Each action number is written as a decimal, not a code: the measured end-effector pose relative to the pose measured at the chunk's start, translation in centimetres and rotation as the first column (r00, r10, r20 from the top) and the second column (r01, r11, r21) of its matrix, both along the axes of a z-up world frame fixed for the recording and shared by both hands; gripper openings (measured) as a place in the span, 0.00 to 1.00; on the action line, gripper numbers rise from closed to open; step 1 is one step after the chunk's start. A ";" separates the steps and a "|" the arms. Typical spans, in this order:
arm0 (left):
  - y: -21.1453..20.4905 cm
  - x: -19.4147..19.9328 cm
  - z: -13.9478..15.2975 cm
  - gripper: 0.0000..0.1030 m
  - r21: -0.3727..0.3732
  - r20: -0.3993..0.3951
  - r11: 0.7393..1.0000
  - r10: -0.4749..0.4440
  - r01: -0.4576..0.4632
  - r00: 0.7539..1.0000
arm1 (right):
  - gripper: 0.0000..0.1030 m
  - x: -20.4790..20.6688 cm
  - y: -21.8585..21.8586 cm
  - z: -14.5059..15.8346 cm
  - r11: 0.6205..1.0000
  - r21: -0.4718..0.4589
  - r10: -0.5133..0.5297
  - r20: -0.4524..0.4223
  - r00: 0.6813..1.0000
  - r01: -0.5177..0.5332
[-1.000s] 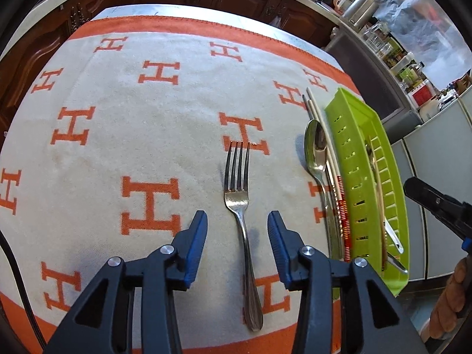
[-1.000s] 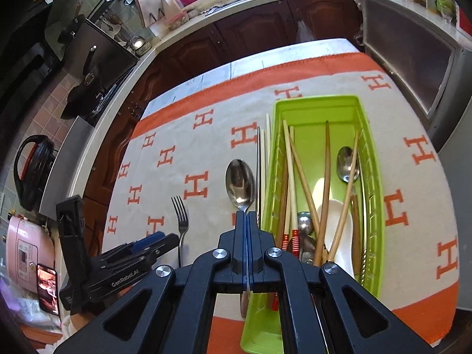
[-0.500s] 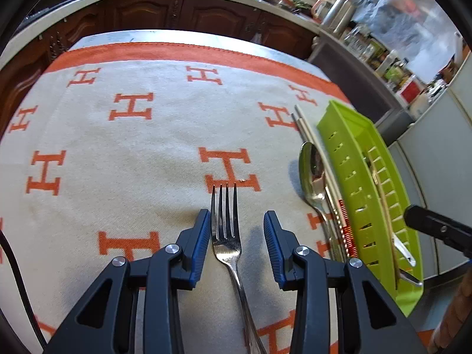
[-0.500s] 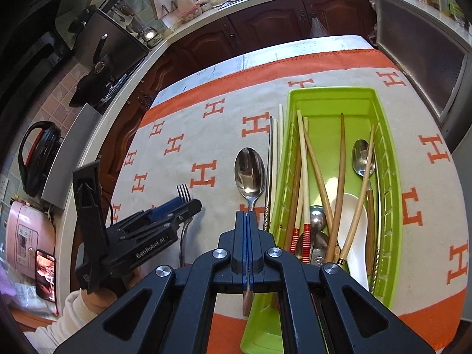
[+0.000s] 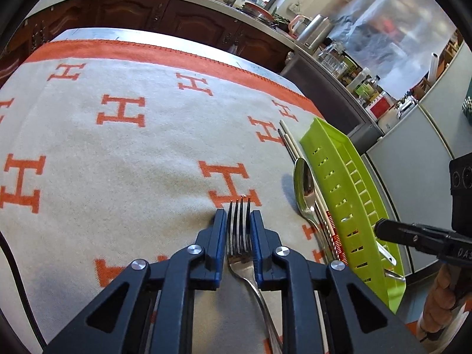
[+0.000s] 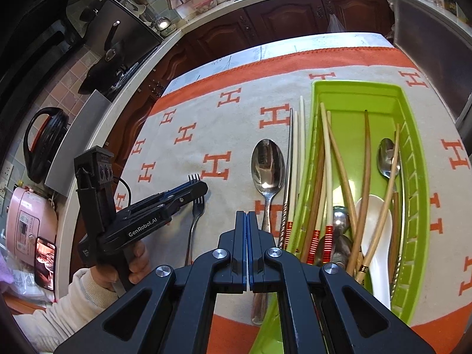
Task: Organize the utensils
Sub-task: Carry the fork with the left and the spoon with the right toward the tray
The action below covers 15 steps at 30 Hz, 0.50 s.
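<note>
The left claw [image 5: 239, 215] grasps the fork [image 5: 239, 236] left of the green tray [image 6: 413, 159]; the right claw [image 6: 247, 221] is clenched, empty.

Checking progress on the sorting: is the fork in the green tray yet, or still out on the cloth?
Out. The fork lies on the cloth, left of the green tray, its head between the left hand-held gripper fingers.

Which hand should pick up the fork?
Left. The left hand-held gripper already has its fingers on both sides of the fork. The right hand-held gripper is shut, nearer the spoon.
</note>
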<state>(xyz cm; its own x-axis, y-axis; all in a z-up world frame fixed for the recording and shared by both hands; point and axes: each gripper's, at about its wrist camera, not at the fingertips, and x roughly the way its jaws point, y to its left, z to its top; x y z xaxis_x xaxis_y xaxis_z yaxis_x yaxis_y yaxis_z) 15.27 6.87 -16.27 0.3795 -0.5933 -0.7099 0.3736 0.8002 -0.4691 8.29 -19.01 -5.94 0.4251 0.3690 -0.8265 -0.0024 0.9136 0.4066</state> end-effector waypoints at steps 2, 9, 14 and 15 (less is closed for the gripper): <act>0.0 -0.2 0.0 0.12 -0.001 -0.015 1.000 0.022 -0.022 1.000 | 0.00 0.6 0.6 -0.4 1.000 0.001 0.000 -0.021 1.000 0.000; 0.2 -1.9 1.6 0.00 -0.003 0.002 0.999 0.051 -0.051 0.999 | 0.06 3.6 2.1 -1.5 0.997 -0.065 -0.044 -0.080 0.996 0.039; 1.5 -2.8 2.3 0.00 -0.021 0.016 0.997 0.070 -0.069 0.997 | 0.31 5.8 4.2 -2.6 0.974 -0.223 -0.051 -0.095 0.994 0.029; 1.8 -2.9 2.2 0.00 -0.023 0.014 0.997 0.074 -0.073 0.997 | 0.34 6.1 4.6 -2.9 0.966 -0.259 -0.050 -0.099 0.994 0.023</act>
<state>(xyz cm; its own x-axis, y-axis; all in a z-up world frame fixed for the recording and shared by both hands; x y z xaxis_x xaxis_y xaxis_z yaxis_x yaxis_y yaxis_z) 12.38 8.65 -14.03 0.4329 -0.5794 -0.6906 0.3211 0.8149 -0.4825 14.38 -14.39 -8.80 0.3410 0.1244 -0.9318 0.0629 0.9860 0.1547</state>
